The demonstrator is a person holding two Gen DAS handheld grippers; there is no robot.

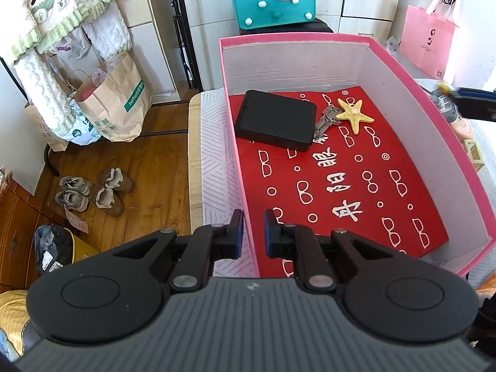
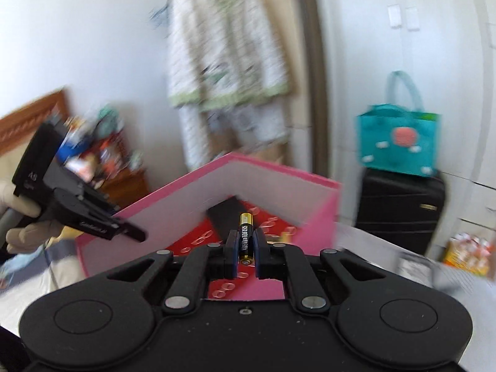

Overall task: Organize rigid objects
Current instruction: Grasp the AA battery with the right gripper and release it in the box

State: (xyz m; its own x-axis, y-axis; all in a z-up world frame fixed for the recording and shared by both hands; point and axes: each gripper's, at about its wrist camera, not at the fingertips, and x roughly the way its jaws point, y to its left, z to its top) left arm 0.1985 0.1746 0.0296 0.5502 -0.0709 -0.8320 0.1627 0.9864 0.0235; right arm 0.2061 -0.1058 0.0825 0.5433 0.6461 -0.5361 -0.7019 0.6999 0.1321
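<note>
Right gripper (image 2: 245, 241) is clenched on a small black-and-gold battery (image 2: 245, 235), pinched across its middle w/ the gold cap end sticking out past the fingertips toward the pink box (image 2: 319, 214); battery is in the air just near of the box's near wall, not yet inside. Right wrist view is motion-blurred, so background detail is unclear. Left gripper (image 1: 251, 232) hangs over the box's near-left wall w/ jaws nearly together and nothing seen between them; whether the pads pinch the wall itself can't be told. Inside the box, on a red printed liner (image 1: 341, 186), a flat black case (image 1: 276, 119) lies at the far left, keys (image 1: 325, 119) just right of it, touching, and a yellow starfish (image 1: 355, 114) resting on the keys. Near half of the liner is bare. Handling, as a judgement: battery is a light, stiff metal cylinder w/ a slick wrapper, prone to roll or twist in the pads; a grip at mid-length as now looks soundest, and it's best set down lengthwise on the liner's open area, low before letting go, since it may roll toward the case or walls.
</note>
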